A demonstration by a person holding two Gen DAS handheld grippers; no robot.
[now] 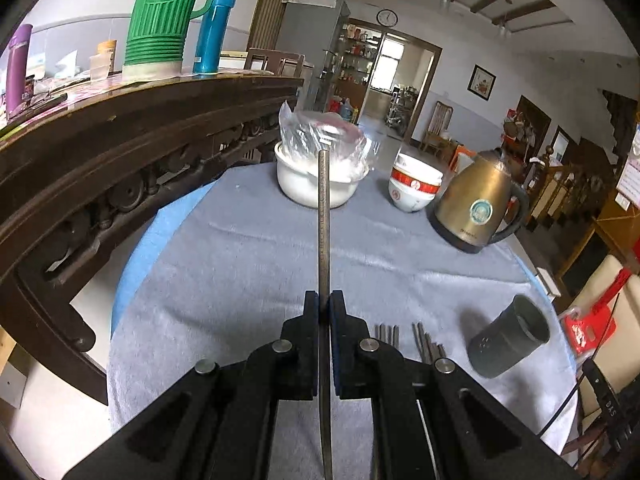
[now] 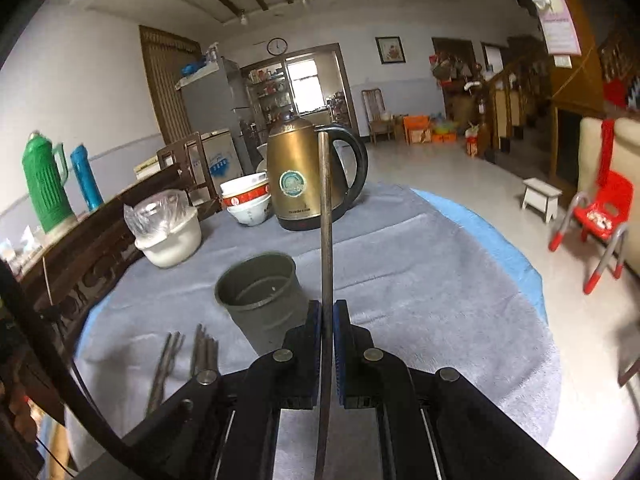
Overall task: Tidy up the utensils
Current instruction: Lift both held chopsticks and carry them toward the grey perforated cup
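On the round grey-clothed surface (image 2: 420, 280), each claw was clamped on one chopstick: left claw (image 1: 324, 304), chopstick (image 1: 323, 216); right claw (image 2: 327, 312), chopstick (image 2: 326, 216). More chopsticks (image 2: 200, 352) lay near the dark holder cup (image 2: 260, 292). Either thin stick might pivot and miss its rim.

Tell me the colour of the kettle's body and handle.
The kettle has a brassy gold body with a black handle and base; the right wrist view shows it best.

- A thin grey metal chopstick (image 1: 323, 216) is sticking forward, clamped.
- Another chopstick (image 2: 326, 216) is likewise sticking forward.
- More chopsticks (image 2: 188, 354) are lying beside the dark holder cup (image 2: 260, 292).
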